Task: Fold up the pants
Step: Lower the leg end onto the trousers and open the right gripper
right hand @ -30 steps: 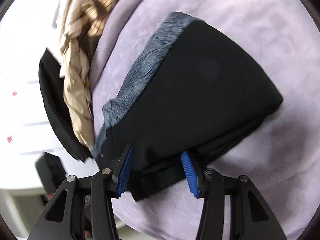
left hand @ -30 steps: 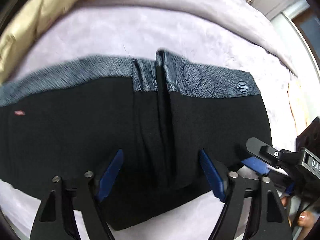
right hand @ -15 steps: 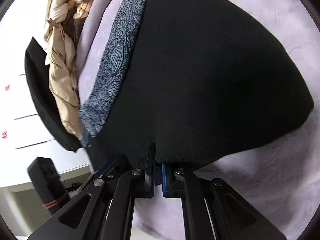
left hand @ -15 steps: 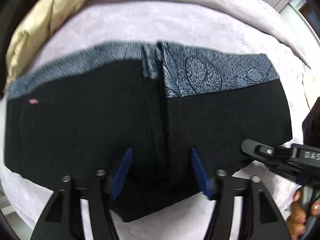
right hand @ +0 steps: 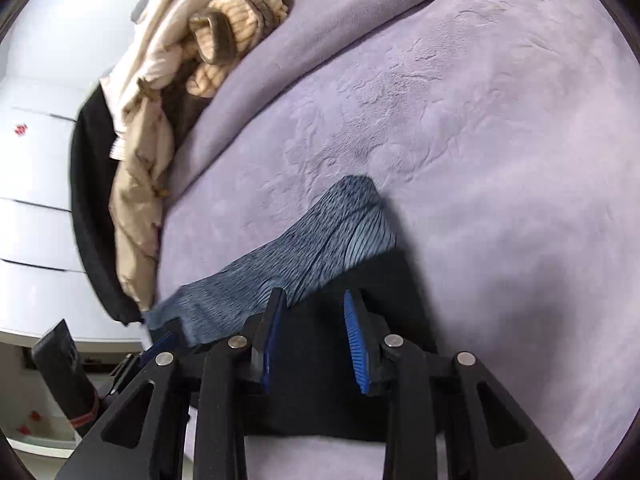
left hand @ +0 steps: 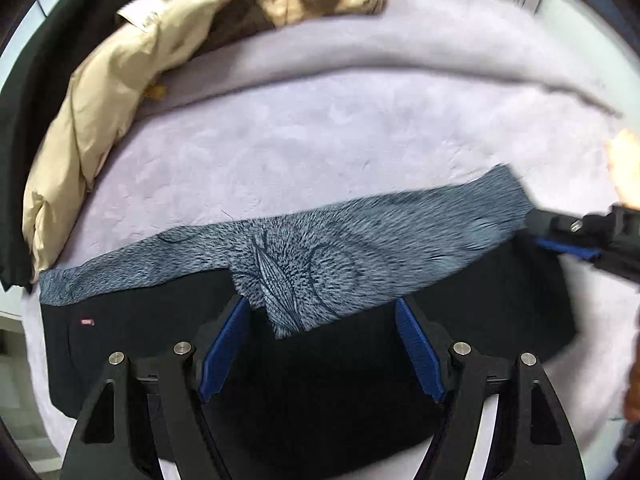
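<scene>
The black pants (left hand: 328, 392) with a blue-grey patterned waistband (left hand: 360, 248) lie folded on the lilac blanket (left hand: 320, 140). My left gripper (left hand: 322, 320) is open and empty, its jaws wide apart over the black cloth just below the waistband. My right gripper (right hand: 314, 312) is open and empty over the pants' right end (right hand: 320, 380), near the waistband corner (right hand: 344, 224). The right gripper also shows at the right edge of the left wrist view (left hand: 568, 240).
A beige jacket (left hand: 100, 112) and knitted clothes (right hand: 236, 28) are piled with a dark garment (right hand: 86, 208) along the bed's far left. White drawers (right hand: 36, 184) stand beyond the bed. The left gripper's tip (right hand: 156, 350) shows at lower left.
My right gripper, shut on the pants' edge half a second ago, has opened and let go. Both grippers have moved up toward the waistband; the pants now lie flatter.
</scene>
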Motion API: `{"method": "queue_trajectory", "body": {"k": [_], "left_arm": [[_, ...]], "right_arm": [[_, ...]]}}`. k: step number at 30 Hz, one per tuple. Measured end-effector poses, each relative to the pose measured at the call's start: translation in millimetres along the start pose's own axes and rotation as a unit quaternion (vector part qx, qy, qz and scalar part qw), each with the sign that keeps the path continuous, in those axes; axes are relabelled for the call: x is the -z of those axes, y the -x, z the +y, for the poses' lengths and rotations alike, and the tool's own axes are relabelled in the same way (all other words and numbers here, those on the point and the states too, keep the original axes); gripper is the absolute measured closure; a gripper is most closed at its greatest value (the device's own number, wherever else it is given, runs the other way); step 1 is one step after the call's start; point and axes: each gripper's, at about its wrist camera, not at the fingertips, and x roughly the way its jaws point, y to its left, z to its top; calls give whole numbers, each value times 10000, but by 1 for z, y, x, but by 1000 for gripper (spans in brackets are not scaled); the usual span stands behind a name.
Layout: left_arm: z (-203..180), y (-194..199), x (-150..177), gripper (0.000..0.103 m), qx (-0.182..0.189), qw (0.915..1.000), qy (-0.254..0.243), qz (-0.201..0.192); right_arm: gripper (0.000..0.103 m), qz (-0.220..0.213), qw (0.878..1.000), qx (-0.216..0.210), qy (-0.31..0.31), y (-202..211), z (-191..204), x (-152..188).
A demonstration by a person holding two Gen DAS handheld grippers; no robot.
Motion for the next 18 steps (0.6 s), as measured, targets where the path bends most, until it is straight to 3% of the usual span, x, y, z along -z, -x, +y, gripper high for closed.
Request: {"method": "queue_trajectory", "body": {"k": [3,9,12,18], "left_arm": [[6,-26,0,7,-177,9993,274,203],[9,-13,2,7,-151,9991,262,284],[18,-2,17,7,-79,9991,260,320],[52,21,58,7,1,9969,515,596]], "right_arm": [[75,203,9988,418,137,-24,-11,-9],[71,141,9976,579,345,-16,-4,2],[63,143,9945,811,645,-8,18,21],[61,178,9902,884,1063,3,51,68]]}}
